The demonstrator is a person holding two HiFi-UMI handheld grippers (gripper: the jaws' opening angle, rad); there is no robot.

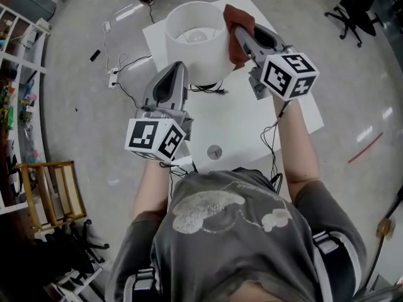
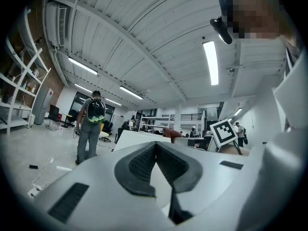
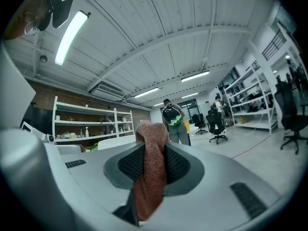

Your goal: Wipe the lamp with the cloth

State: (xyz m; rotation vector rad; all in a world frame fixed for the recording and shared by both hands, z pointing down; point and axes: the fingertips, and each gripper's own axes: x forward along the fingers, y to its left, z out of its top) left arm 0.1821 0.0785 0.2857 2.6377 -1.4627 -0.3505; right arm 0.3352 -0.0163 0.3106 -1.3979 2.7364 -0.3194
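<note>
Rust-red terry cloth [image 1: 238,27] sat pinched in my right gripper [image 1: 241,39], jaws clamped on a fold of it with the rest hanging down between the pads; the right gripper view showed that same cloth [image 3: 150,177] filling the gap at the right gripper [image 3: 151,146] tips. From the head view the cloth was bunched against the top rim of the white shade [image 1: 192,55] on its far right side, touching it as far as I could judge. The lamp [image 1: 208,74] stood on the white table [image 1: 252,124], bulb [image 1: 196,36] showing inside the open top, black cable [image 1: 217,90] trailing out from under it. My left gripper [image 1: 177,68] was up beside the lower left of the shade, near it, contact not clear. In the left gripper view the left gripper [image 2: 155,146] pads met at the tips with nothing between them, so closed and empty. Step call: wiping in hand, at the rim, most of the shade's outer wall not yet covered. Next move, I judged, needed the cloth dragged along the rim or down the wall with light pressure, grip kept firm so the cloth wouldn't slip out. The shade looked light and top-heavy, so the left gripper probably should brace the opposite side against tipping or sliding.
</note>
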